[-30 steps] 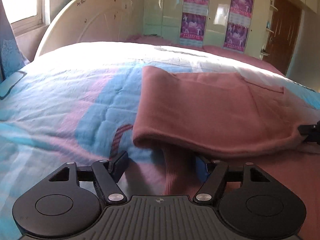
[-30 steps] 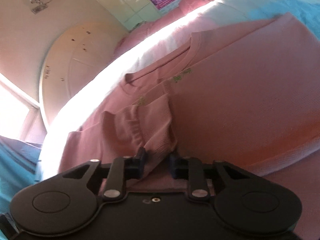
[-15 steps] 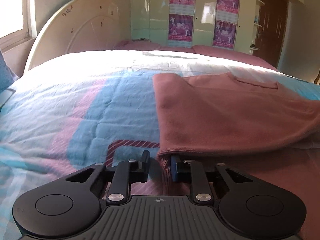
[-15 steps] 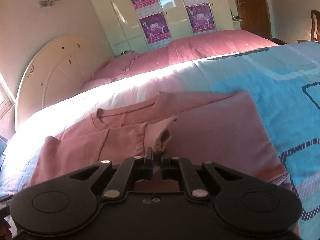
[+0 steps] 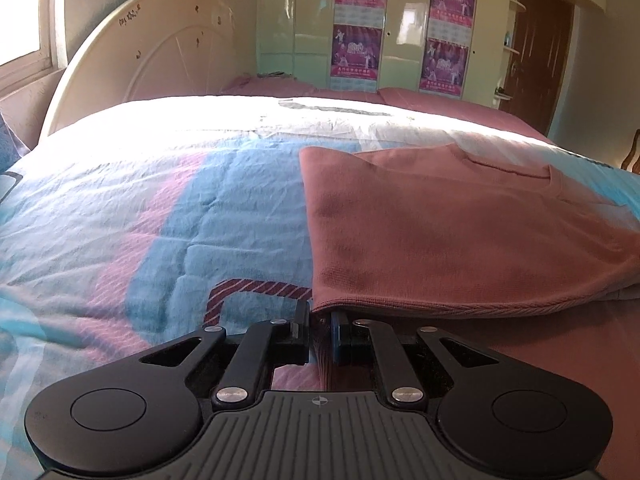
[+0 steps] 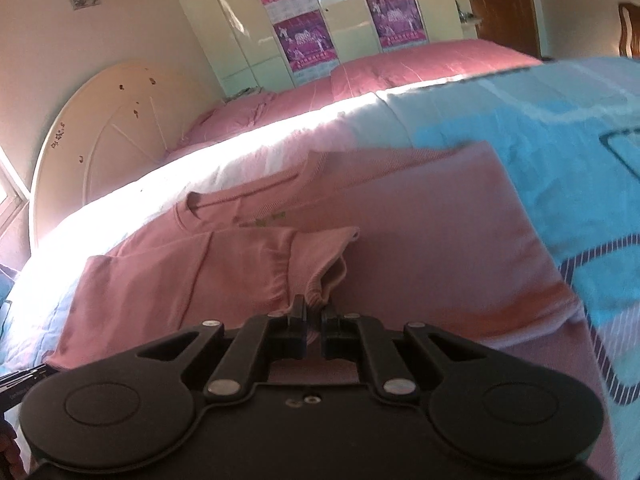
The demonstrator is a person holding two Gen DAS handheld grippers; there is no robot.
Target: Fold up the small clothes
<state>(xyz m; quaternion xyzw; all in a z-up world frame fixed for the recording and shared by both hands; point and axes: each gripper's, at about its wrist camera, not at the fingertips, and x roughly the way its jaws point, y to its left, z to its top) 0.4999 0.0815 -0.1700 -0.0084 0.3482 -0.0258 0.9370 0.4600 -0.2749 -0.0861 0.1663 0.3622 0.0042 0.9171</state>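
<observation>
A pink long-sleeved shirt (image 5: 460, 232) lies on the bed, partly folded, its hem toward me. My left gripper (image 5: 320, 312) is shut on the shirt's near left hem corner, with pink cloth pinched between the pads. In the right wrist view the shirt (image 6: 420, 216) shows its neckline at the far side. Its sleeve (image 6: 312, 264) is folded across the body, and the cuff is bunched. My right gripper (image 6: 314, 304) is shut on that cuff and holds it a little above the shirt.
A blue, pink and white quilt (image 5: 160, 220) covers the bed. A cream headboard (image 5: 160, 52) stands at the far left, with pink pillows (image 6: 400, 64) behind the shirt. A wardrobe with purple posters (image 5: 356, 52) and a brown door (image 5: 536, 48) line the far wall.
My left gripper went from wide open to shut on the shirt's hem corner. My right gripper rolled towards upright and lifted the sleeve cuff slightly while staying shut on it.
</observation>
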